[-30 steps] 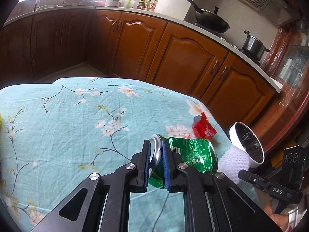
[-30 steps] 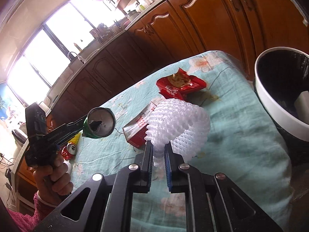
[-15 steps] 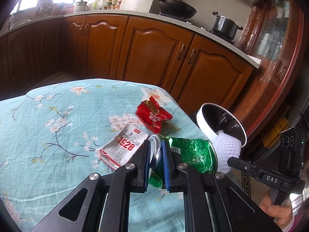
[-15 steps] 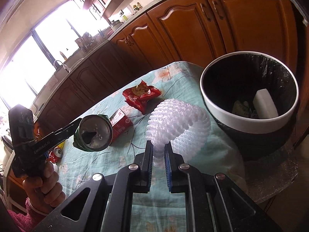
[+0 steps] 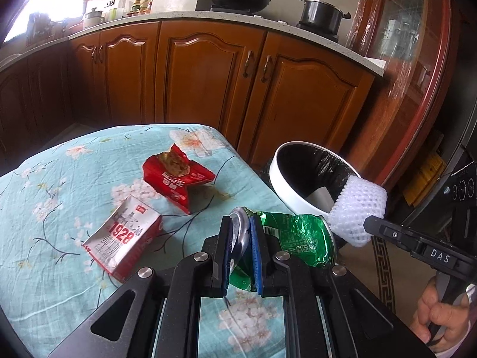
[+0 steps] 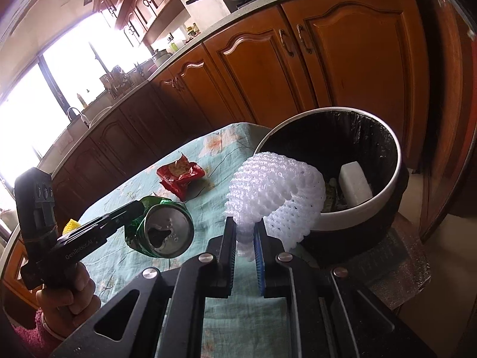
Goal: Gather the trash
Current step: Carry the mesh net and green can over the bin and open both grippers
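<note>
My left gripper [image 5: 240, 223] is shut on the rim of a crushed green can [image 5: 298, 240], held above the table's right end. The can [image 6: 162, 229] also shows in the right wrist view, top facing the camera. My right gripper [image 6: 245, 223] is shut on a white foam fruit net [image 6: 277, 191], which hangs at the near rim of the white bin [image 6: 384, 191] with its black liner. In the left wrist view the foam net [image 5: 357, 208] sits just right of the can, in front of the bin [image 5: 283, 182].
A red snack wrapper [image 5: 176, 176] and a red-and-white carton marked 1928 [image 5: 122, 238] lie on the flowered tablecloth [image 5: 59, 185]. A white block [image 6: 354, 185] lies inside the bin. Brown cabinets [image 5: 208, 83] stand behind; a yellow thing [image 6: 71, 226] sits at the table's far left.
Both grippers have swung toward the bin with their loads. The bin has grown larger in both views, and the foam net now reaches its rim. The carton and wrapper came into the left wrist view.
</note>
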`<state>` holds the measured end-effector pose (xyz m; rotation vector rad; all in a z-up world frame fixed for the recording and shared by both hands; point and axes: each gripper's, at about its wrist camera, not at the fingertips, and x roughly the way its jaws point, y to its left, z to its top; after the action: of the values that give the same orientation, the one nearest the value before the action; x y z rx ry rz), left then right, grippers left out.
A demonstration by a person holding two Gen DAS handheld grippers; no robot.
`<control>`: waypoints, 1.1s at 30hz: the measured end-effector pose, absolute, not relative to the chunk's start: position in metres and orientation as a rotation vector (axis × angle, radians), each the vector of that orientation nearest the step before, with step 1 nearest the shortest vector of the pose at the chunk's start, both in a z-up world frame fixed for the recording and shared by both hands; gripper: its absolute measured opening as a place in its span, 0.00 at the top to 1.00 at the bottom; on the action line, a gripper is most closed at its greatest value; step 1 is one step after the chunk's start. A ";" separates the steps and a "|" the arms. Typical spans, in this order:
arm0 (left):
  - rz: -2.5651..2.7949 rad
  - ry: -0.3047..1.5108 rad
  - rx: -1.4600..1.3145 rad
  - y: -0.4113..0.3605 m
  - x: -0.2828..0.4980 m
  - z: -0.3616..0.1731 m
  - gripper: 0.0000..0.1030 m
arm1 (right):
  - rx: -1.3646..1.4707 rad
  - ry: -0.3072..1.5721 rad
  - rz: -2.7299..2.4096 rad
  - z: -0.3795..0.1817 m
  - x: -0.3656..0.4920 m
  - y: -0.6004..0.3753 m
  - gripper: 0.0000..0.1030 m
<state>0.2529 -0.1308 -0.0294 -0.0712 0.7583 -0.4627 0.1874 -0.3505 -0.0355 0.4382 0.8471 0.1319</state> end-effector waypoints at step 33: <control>-0.456 0.763 -0.034 -0.225 0.342 -0.029 0.90 | 0.339 0.882 0.051 -0.037 0.236 -0.413 0.89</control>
<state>0.3422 -0.2255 -0.0287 -0.0335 0.7630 -0.4558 0.2365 -0.4126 -0.0368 0.3390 0.8825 0.0513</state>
